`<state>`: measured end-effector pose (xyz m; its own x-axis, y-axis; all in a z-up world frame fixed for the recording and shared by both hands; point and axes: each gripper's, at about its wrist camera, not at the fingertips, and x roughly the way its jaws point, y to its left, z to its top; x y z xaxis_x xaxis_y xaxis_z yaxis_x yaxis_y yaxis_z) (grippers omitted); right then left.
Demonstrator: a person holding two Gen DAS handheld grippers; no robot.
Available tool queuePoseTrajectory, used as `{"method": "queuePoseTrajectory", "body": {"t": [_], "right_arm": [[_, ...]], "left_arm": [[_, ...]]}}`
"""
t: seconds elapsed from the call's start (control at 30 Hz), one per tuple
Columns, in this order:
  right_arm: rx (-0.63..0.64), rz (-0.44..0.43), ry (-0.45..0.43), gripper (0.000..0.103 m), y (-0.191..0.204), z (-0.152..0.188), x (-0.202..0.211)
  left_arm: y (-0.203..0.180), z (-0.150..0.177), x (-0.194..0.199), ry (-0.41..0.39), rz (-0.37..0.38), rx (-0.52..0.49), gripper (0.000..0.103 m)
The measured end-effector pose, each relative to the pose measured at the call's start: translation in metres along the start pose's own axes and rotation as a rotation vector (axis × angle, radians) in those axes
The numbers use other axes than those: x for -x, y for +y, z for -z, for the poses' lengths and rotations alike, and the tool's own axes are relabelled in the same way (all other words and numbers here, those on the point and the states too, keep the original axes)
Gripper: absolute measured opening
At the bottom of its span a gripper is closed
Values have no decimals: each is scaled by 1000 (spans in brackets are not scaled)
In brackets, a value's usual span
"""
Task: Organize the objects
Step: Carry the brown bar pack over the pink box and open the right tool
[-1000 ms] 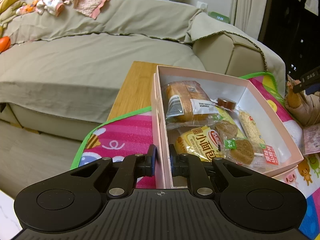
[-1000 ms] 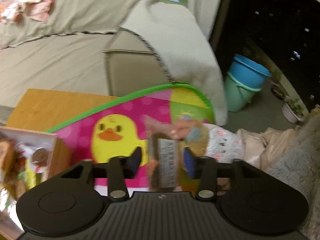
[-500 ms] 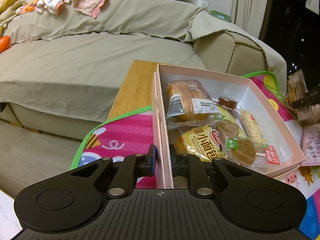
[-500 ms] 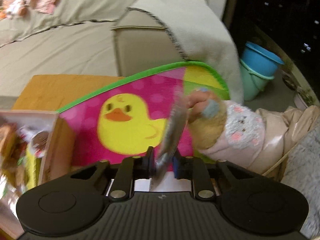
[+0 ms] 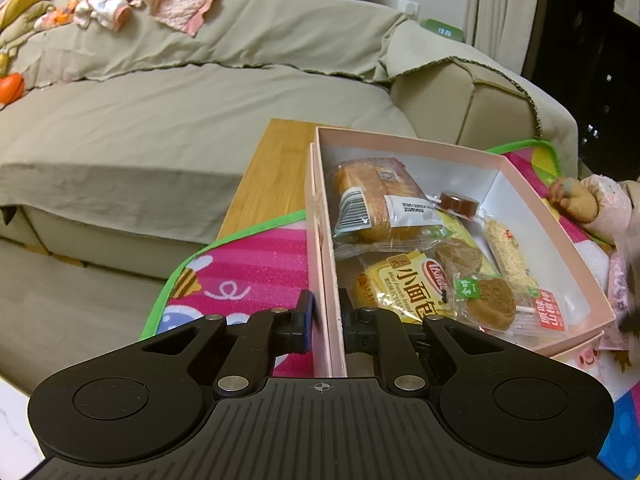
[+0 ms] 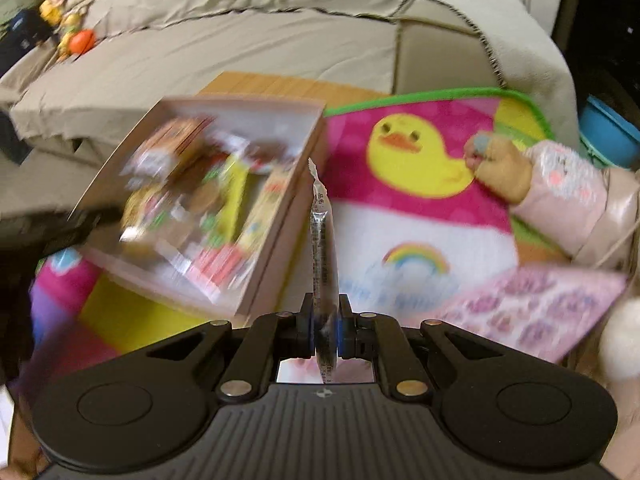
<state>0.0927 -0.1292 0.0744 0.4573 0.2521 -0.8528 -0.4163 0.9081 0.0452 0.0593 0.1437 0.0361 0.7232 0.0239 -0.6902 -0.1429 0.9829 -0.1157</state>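
A pink box [image 5: 412,148] with several wrapped snacks, among them a bread pack [image 5: 376,200] and a yellow bun bag [image 5: 404,288], sits on a colourful play mat [image 5: 248,276]. My left gripper [image 5: 326,320] is shut on the box's near left wall. In the right wrist view my right gripper [image 6: 325,330] is shut on a thin clear snack packet [image 6: 322,240], held edge-on and upright. That packet hangs to the right of the blurred pink box [image 6: 280,208], above the mat [image 6: 416,152].
A small hand in a pink sleeve [image 6: 504,168] rests on the mat beside the duck picture; the same hand [image 5: 576,200] shows right of the box. A pink sheet [image 6: 536,304] lies front right. A beige sofa [image 5: 180,112] and a wooden tabletop [image 5: 276,176] lie behind.
My right gripper closed on the packet taken from the small hand and swung left toward the box, tilting down. The left gripper and the box stayed put.
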Motion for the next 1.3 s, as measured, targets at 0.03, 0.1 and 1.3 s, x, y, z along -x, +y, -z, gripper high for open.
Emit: {"method": "queuePoseTrajectory", "body": {"t": [0.03, 0.1, 1.3], "right_arm": [[5, -11, 9, 9, 5, 7, 3], [3, -34, 35, 9, 14, 24, 8], [265, -195, -23, 35, 106, 52, 49]], "left_arm": [[0, 0, 0, -1, -2, -1, 13], [0, 0, 0, -3, -6, -1, 13], [-7, 0, 4, 3, -43, -38, 13]]}}
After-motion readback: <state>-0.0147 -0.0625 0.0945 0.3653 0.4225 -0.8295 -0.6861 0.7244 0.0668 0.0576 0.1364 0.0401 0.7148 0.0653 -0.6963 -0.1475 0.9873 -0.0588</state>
